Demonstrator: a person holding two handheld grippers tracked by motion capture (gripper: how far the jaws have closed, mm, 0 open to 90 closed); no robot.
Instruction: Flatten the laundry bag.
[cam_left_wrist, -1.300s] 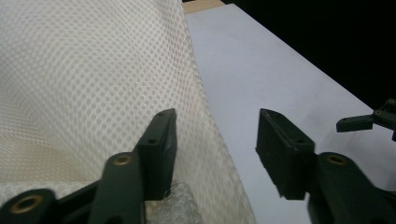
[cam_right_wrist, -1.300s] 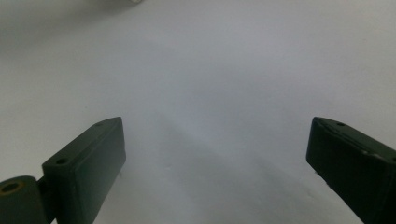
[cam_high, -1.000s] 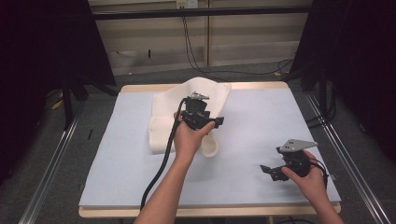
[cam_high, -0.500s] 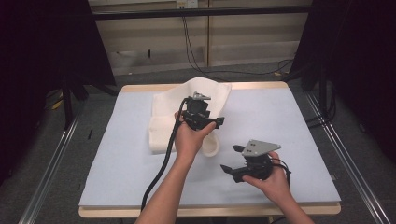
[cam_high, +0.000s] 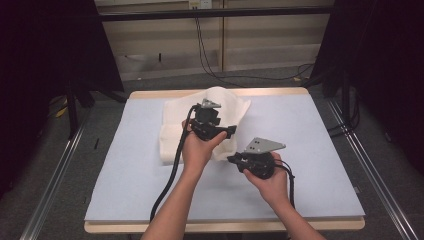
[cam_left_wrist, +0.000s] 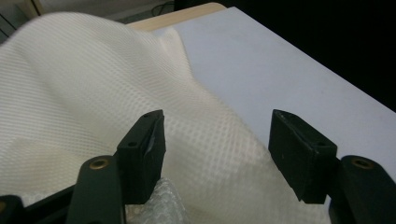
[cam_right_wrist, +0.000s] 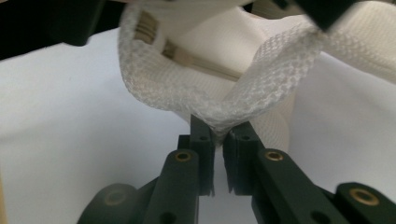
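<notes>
- The right gripper (cam_high: 235, 160) sits just beside the near right corner of the white mesh cloth (cam_high: 175, 130), held in the person's right hand (cam_high: 270, 182).
- In the right gripper view, its jaws are nearly together and have just been closing; a bunched fold of the cloth (cam_right_wrist: 252, 93) is pinched between the tips, with only a thin slit left between the pads lower down.
- From that pinch the cloth rises in two twisted bands, with the open weave clearly visible.
- The left gripper (cam_high: 227, 131) rests over the middle of the cloth, held in the person's left hand (cam_high: 197, 150).
- In the left gripper view, its jaws stand well apart and have just been opening a little further. The cloth (cam_left_wrist: 93, 93) lies beneath and between them, and neither pad presses on it.
- A patch of clear bubble wrap (cam_left_wrist: 161, 205) shows just beside the left gripper's own left jaw, against the cloth.
- The cloth is cream white, with a fine waffle or net texture, and lies rumpled in soft folds.
- It lies on the pale blue mat (cam_high: 310, 150) that covers the table (cam_high: 280, 92), towards the far edge and slightly left of the mat's centre.
- A black cable (cam_high: 170, 180) trails from the left gripper towards the near edge of the mat.
</notes>
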